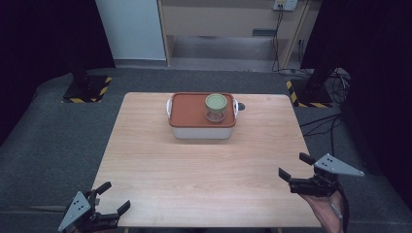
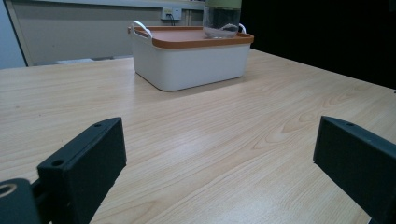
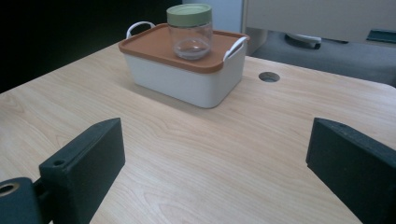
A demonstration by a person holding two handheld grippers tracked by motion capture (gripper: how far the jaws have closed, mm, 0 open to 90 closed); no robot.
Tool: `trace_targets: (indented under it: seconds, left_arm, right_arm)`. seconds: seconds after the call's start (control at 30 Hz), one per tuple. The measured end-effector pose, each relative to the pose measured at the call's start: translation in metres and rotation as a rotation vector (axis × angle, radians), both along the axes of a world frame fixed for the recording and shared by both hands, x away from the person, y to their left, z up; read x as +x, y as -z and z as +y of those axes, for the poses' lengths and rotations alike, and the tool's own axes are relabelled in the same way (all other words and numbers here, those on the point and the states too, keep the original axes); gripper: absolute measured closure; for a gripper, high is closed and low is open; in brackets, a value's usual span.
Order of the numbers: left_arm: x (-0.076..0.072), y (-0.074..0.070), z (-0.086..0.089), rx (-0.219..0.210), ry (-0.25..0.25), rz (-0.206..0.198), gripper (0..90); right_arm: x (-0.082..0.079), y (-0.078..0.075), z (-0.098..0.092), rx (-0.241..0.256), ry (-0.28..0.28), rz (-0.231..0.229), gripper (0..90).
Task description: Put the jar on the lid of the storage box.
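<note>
High view: both jaw sets spread wide, the left gripper (image 1: 109,200) and right gripper (image 1: 295,166) wait well short of the white box (image 1: 202,131), where a green-lidded glass jar (image 1: 215,108) stands on its orange lid (image 1: 189,110); an off-centre grab could tip it.
</note>
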State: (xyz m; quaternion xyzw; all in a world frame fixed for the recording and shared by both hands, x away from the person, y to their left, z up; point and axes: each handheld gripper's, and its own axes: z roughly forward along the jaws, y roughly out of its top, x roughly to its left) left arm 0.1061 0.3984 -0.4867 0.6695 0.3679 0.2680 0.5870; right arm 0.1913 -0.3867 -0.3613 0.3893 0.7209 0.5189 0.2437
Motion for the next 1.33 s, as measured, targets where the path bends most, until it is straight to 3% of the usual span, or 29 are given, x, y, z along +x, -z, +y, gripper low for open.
trace_targets:
  seconds: [0.4,0.8,1.1,1.33]
  left_arm:
    - [0.0,0.0,0.0,0.001,-0.006,0.002,1.6]
    - [0.0,0.0,0.0,0.002,-0.004,0.005,1.7]
    - [0.0,0.0,0.0,-0.002,0.004,0.001,1.8]
    - [0.0,0.0,0.001,-0.003,0.007,-0.001,1.8]
  right_arm:
    - [-0.036,0.034,0.001,0.0,0.047,-0.013,4.5]
    - [-0.048,0.067,0.002,0.006,0.049,-0.031,4.3]
    - [-0.051,0.073,0.0,0.001,0.034,-0.053,3.9]
    - [-0.052,0.074,0.001,0.0,0.055,-0.042,2.1]
